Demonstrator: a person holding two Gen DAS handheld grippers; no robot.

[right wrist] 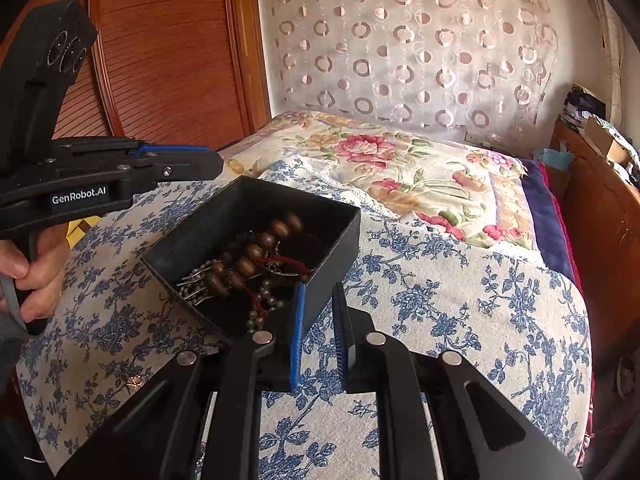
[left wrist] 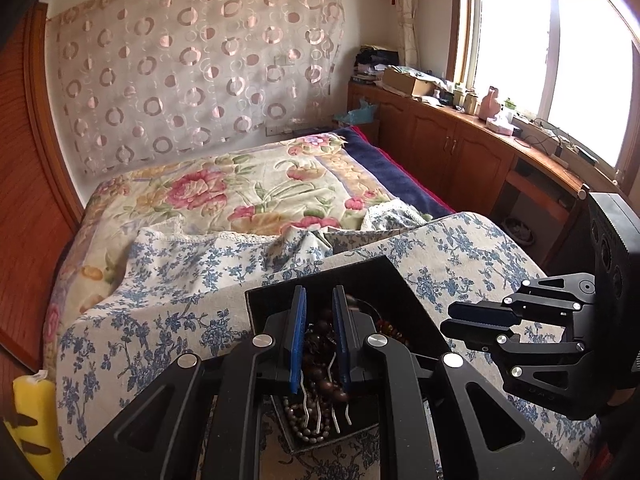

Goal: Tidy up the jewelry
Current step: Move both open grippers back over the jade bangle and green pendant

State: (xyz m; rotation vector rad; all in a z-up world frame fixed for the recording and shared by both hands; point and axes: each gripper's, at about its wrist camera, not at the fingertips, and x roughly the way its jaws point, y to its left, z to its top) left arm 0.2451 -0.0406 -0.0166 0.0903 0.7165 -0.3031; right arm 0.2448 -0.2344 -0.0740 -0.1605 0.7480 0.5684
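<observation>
Jewelry sits tangled in the box (right wrist: pixel 256 216) on the blue-flowered cloth (right wrist: pixel 460 300) — brown beads (right wrist: pixel 256 252), a grey bead string (left wrist: pixel 304 424), a red cord (right wrist: pixel 280 262) and pale hairpins (left wrist: pixel 320 408). Our left gripper (left wrist: pixel 319 332) hangs straight over the box, jaws apart with nothing between them, beads directly below the gap. Our right gripper (right wrist: pixel 319 332) waits just beside the box's near corner, jaws likewise apart and holding nothing. We judge the left is the nearer — it need only drop onto the bead strand, which runs lengthwise along the box.
</observation>
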